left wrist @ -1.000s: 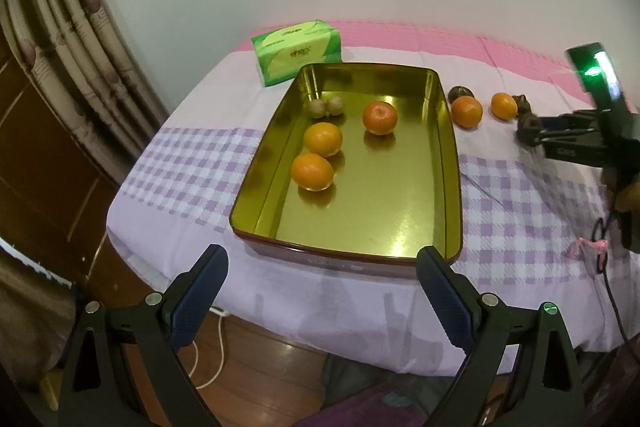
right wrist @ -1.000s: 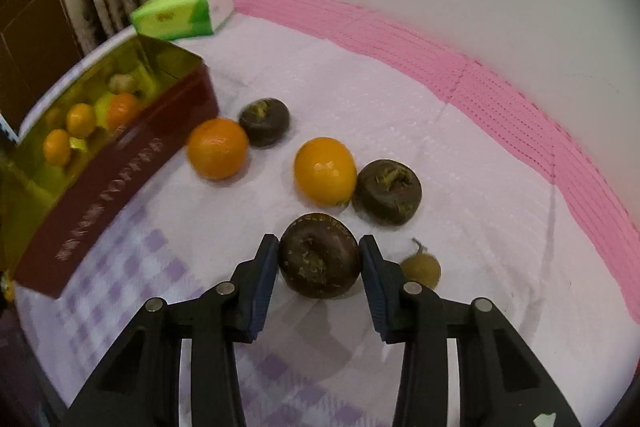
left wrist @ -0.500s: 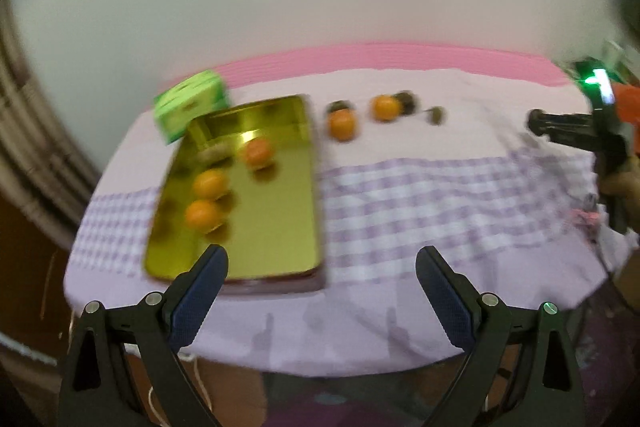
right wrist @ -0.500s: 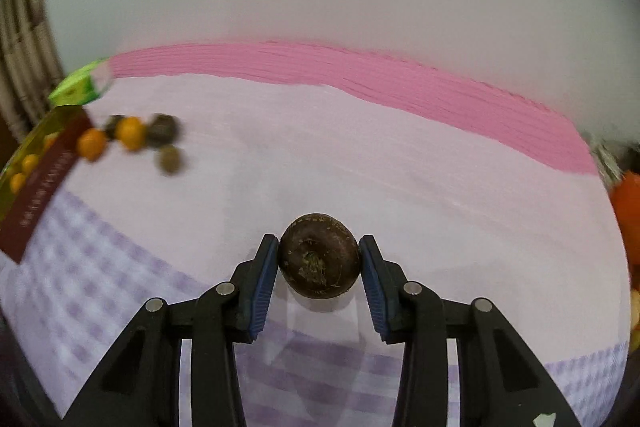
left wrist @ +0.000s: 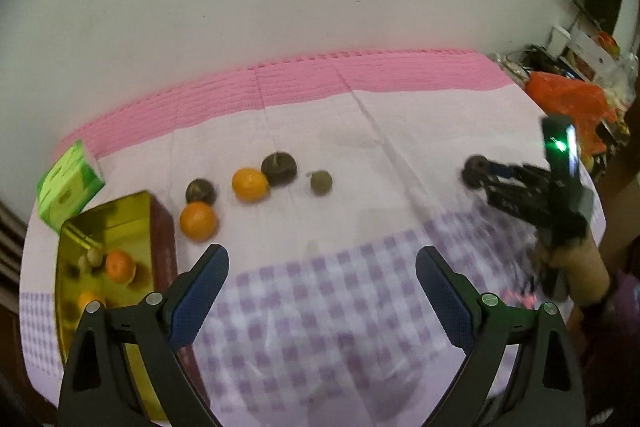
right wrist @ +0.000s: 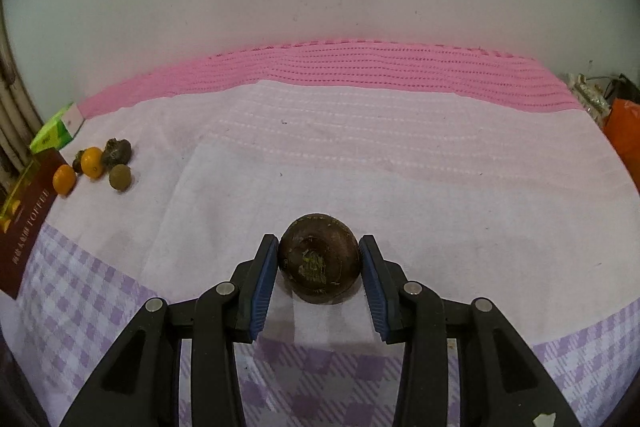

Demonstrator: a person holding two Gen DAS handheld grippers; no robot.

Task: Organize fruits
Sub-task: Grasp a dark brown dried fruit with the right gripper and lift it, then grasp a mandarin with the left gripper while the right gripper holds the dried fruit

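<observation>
Right gripper [right wrist: 319,269] fingers clamped on dark fruit [right wrist: 319,257], probably touching cloth [right wrist: 360,155]; left gripper [left wrist: 322,289] fingers apart, empty.

The left tongs [left wrist: 322,291] are wide open, holding nothing. The right tongs [right wrist: 319,269] are squeezed shut on a dark brown fruit [right wrist: 319,263] (blue pads on both sides), far to the right.

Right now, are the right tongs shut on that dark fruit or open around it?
Shut on it: both blue pads press the dark brown fruit between the right tongs, over the tablecloth.
</observation>
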